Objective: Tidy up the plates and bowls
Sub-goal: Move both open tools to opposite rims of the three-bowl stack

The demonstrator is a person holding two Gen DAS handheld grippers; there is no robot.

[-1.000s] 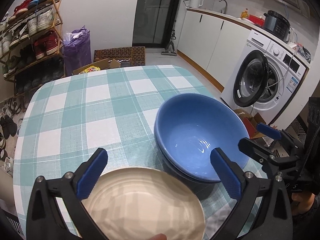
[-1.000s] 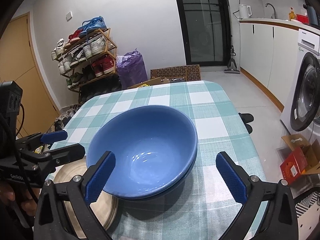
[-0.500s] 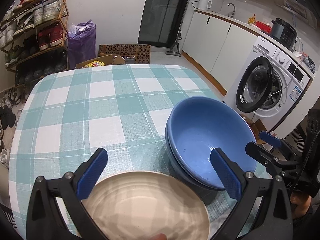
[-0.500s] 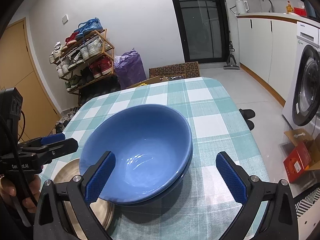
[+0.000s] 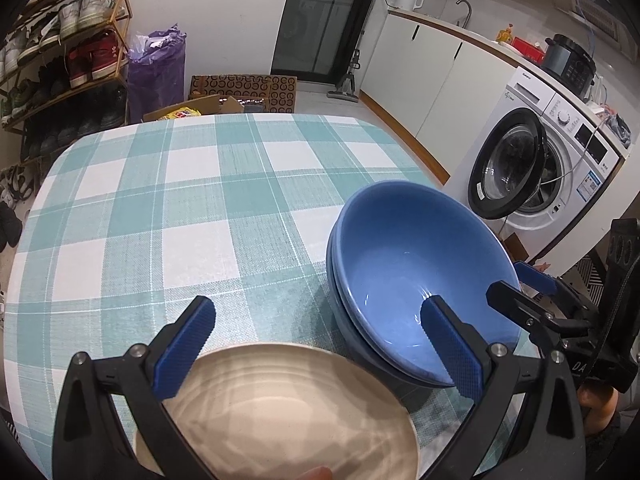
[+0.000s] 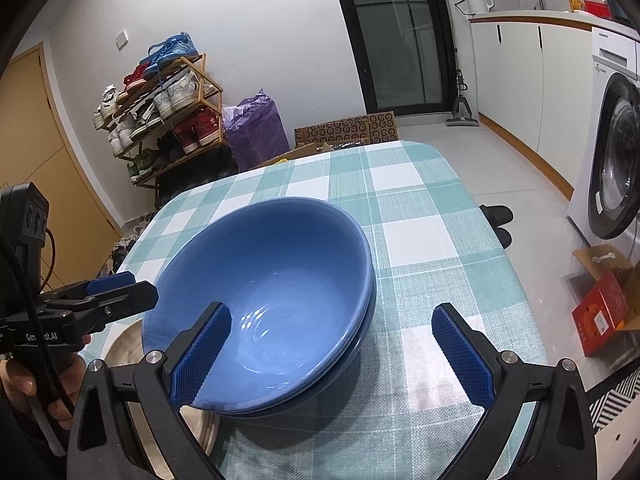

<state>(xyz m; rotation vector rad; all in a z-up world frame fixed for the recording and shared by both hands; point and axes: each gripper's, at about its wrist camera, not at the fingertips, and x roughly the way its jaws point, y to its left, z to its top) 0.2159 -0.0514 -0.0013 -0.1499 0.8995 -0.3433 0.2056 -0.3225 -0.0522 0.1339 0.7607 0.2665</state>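
With claws wide: bowls (image 6: 264, 304) ahead right claw (image 6: 332, 356), plate (image 5: 280, 412) seemingly under left claw (image 5: 318, 346).

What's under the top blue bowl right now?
A second blue bowl nests beneath the top blue bowl; only its rim shows. Whether anything lies between or below them is hidden.

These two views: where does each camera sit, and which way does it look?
Left wrist view: sits on the left gripper, looking along its open jaws over a beige plate toward the kitchen; the right gripper shows at right.
Right wrist view: sits on the right gripper, facing the shoe rack; a hand holds the left gripper.
Both show the stacked blue bowls and the checked table.
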